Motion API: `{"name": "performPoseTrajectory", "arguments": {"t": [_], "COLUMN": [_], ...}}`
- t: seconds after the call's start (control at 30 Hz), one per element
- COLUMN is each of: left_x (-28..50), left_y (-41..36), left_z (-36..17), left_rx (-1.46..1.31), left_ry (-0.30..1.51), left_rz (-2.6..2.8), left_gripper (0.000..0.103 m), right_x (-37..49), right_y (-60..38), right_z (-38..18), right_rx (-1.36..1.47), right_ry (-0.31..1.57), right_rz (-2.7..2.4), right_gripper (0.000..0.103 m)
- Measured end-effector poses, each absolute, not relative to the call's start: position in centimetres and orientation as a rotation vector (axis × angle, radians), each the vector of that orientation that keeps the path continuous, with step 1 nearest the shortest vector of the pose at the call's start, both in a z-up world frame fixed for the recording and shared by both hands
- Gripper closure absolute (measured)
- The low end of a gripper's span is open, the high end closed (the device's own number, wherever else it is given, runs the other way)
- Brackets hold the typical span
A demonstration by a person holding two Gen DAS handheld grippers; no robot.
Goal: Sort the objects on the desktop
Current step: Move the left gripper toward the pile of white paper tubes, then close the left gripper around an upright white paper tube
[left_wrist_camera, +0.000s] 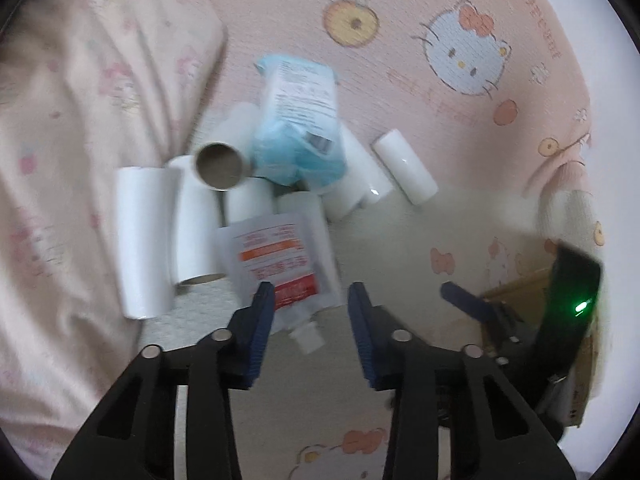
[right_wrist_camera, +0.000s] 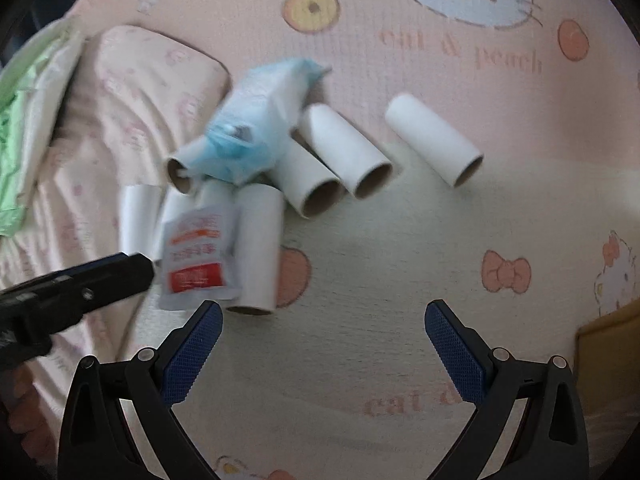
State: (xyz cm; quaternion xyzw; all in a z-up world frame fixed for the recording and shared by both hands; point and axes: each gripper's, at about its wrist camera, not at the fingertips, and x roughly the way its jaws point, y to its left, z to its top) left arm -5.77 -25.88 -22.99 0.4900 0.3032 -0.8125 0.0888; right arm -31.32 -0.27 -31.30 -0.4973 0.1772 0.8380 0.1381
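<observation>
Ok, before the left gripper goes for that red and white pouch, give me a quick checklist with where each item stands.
1. Left gripper open: ok, its jaws stand apart.
2. Pouch between the jaws: not ok, only its cap end lies near the fingertips.
3. Pouch free to lift: ok, it lies on top of the white tubes, nothing over it.
4. Neighbours safe: not ok, the tube touches the pouch and may roll.
5. Right gripper out of the way: ok, open, empty, over bare mat.
6. Sorting box ready: cannot tell, only its corner shows.
</observation>
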Motion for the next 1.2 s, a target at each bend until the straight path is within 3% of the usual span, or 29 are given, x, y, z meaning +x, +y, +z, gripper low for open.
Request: {"name": "performPoseTrajectory", "arguments": {"t": [0.3, 0.43, 0.6, 0.97, 1.2], "left_x": [-10.4, -11.5, -11.4, -10.0, -10.8], "left_y": [-23.0, -22.6, -22.2, -27.2, -26.5], "left_z": [-25.0, -26.3, -26.8, -28.2, -29.7], "left_rx": [1.595, 1.693, 1.764, 1.68, 1.667], "left_ry": [0.853, 0.74, 0.457, 1.075, 1.181], "left_rz": [-2.442, -2.37, -2.297, -2.188, -2.19], "left_gripper": [0.063, 0.063, 0.063, 0.063, 0.065], "right_x": [-30.4, -30.4, -30.8, -32.2, -32.8], "right_y": [0.6, 1.1, 1.2, -1.4, -0.9], "right_z": [-33.1, -33.7, -33.8, -34.2, -35.2], "right_rx": [-1.488, -1.486, -1.477, -1.464, -1.454], "right_ry": [0.414, 0.467, 0.471, 0.464, 0.626], "right_rz": [2.375, 2.375, 2.372, 2.547, 2.531], "right_gripper": [0.002, 0.002, 0.002, 0.002, 0.002]}}
